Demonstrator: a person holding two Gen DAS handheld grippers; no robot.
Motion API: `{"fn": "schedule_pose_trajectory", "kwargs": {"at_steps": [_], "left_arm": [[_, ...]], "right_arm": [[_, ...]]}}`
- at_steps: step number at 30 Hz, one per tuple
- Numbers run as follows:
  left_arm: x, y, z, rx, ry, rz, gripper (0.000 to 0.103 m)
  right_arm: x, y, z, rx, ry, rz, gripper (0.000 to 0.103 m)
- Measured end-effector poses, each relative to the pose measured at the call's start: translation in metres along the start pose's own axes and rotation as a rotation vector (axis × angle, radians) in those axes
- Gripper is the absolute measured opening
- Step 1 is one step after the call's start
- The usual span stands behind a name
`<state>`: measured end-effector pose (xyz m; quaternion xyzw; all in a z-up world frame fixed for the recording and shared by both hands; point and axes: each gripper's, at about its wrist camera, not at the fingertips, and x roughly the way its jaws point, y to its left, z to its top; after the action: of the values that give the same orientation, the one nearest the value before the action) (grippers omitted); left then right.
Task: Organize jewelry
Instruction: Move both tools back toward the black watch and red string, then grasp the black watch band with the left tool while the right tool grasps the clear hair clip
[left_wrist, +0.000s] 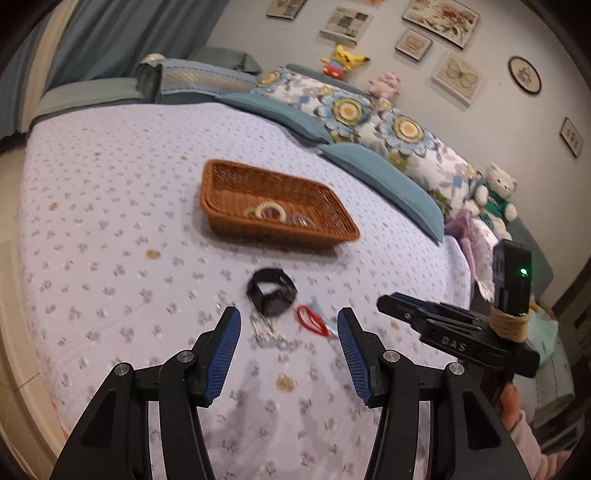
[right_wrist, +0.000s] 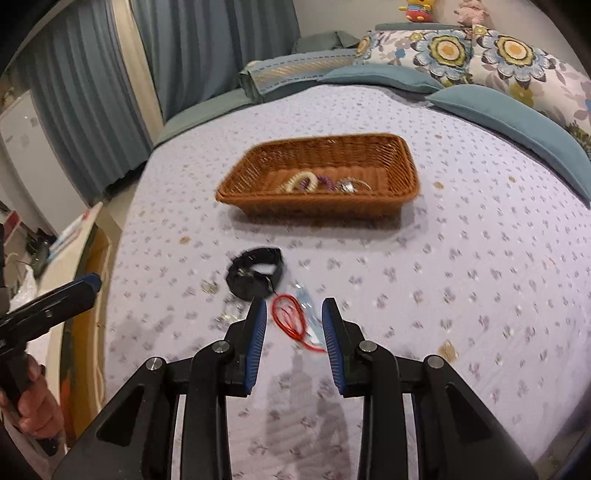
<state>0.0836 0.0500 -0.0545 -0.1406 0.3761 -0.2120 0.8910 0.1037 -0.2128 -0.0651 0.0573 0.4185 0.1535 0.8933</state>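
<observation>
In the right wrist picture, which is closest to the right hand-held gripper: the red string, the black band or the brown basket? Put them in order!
From the right hand-held gripper:
1. Red string, right between its open fingers.
2. Black band, just beyond, slightly left.
3. Brown basket, farthest, mid-bed.

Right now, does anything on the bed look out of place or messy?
Yes. A black watch, a red cord and a silver chain lie loose on the bedspread, outside the wicker basket that already holds other jewelry. The bedspread also shows brownish stains.
</observation>
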Motion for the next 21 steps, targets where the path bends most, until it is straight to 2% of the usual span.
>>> {"fn": "schedule_pose_trajectory", "kwargs": {"at_steps": [5, 9, 13, 16, 21], "left_arm": [[0.011, -0.007, -0.007, 0.042, 0.038, -0.007, 0.056], [0.028, -0.012, -0.008, 0.118, 0.074, -0.003, 0.056], [0.056, -0.012, -0.001, 0.209, 0.117, -0.021, 0.056], [0.083, -0.012, 0.005, 0.285, 0.146, -0.004, 0.056], [0.117, -0.004, 0.017, 0.326, 0.181, -0.011, 0.055]], "right_arm": [[0.011, -0.009, -0.007, 0.015, 0.032, -0.001, 0.034], [0.026, -0.01, -0.008, 0.009, 0.047, -0.006, 0.034], [0.049, -0.013, -0.006, -0.005, 0.08, -0.012, 0.034], [0.068, -0.02, -0.006, -0.018, 0.105, -0.009, 0.034], [0.092, -0.022, -0.001, -0.054, 0.138, 0.005, 0.034]]}}
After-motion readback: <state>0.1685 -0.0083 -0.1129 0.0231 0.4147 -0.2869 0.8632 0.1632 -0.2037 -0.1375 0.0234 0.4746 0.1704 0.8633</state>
